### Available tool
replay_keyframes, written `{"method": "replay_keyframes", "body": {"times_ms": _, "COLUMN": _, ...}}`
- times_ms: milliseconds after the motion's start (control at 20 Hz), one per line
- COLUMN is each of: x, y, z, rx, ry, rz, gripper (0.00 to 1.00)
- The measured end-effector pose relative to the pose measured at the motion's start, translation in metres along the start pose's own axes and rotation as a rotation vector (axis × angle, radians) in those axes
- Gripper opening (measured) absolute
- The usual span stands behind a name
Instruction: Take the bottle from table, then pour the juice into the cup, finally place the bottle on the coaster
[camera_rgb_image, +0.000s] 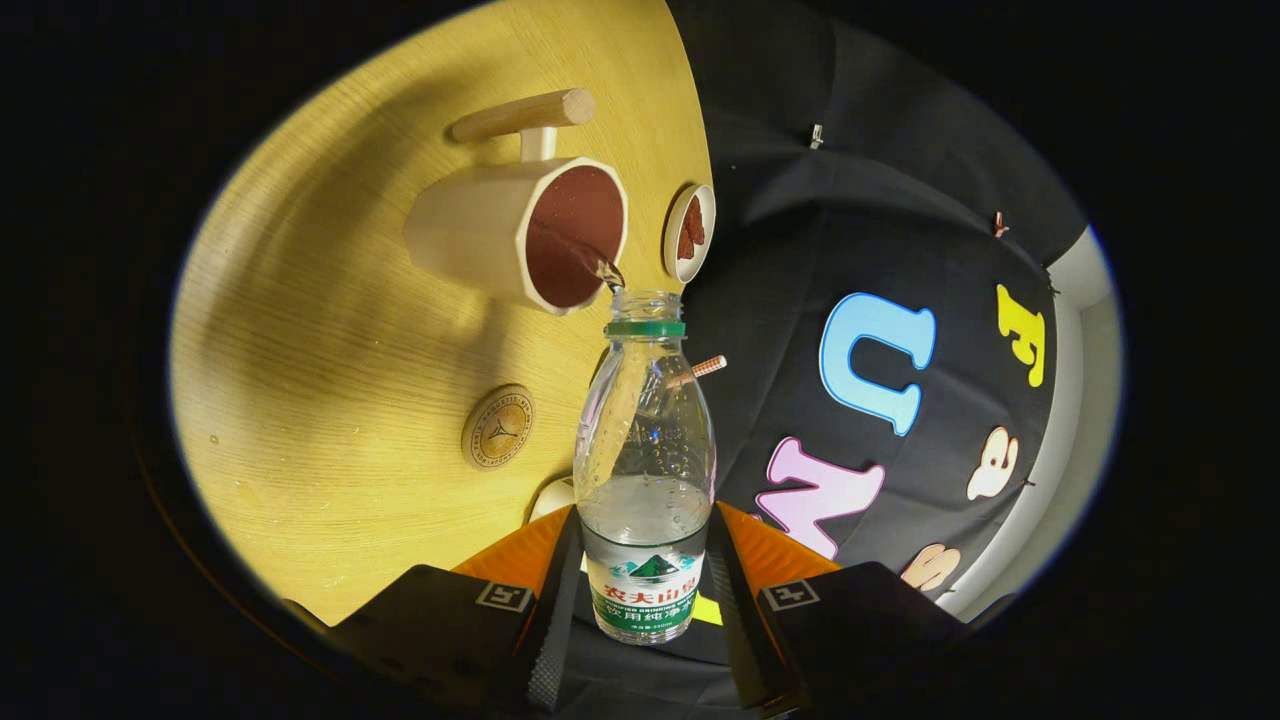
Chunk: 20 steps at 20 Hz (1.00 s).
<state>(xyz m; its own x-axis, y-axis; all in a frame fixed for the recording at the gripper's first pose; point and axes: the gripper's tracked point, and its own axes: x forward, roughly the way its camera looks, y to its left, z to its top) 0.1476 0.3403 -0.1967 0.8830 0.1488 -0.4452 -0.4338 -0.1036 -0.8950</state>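
Pouring is being carried out: the bottle (645, 470) is being held between the two fingers of the gripper (645, 590), with both fingers pressing on its labelled lower part, one on each side. The bottle is being tipped so that its open mouth, ringed by a green collar, is being pointed at the cup (520, 232). A thin stream of clear liquid is being let out of the mouth and is being caught at the near rim of the cup. Clear liquid is being kept in the lower half of the bottle, with droplets clinging to the inner wall above it.

The cup, cream on the outside and dark reddish-brown inside, is being seen just beyond the mouth of the bottle, standing on the pale wooden counter (330, 330). A wooden handle (525, 115) is being carried on its far side. Just beside the cup, at the counter's edge, a small round dish (690, 232) with something reddish in it is being seen.

The round wooden coaster (498, 427) is lying on the counter beside the bottle, nearer the gripper than the cup, apart from both, with nothing on it. A small striped stick (708, 367) is being seen behind the upper part of the bottle. A white object (552, 495) is partly hidden by the left finger and the bottle; what it is cannot be told.
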Motion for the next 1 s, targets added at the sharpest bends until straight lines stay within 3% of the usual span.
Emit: {"method": "replay_keyframes", "body": {"times_ms": 1000, "x": 0.001, "y": -0.041, "z": 0.001, "rx": -0.207, "ry": -0.063, "rz": -0.128, "gripper": 0.68}}
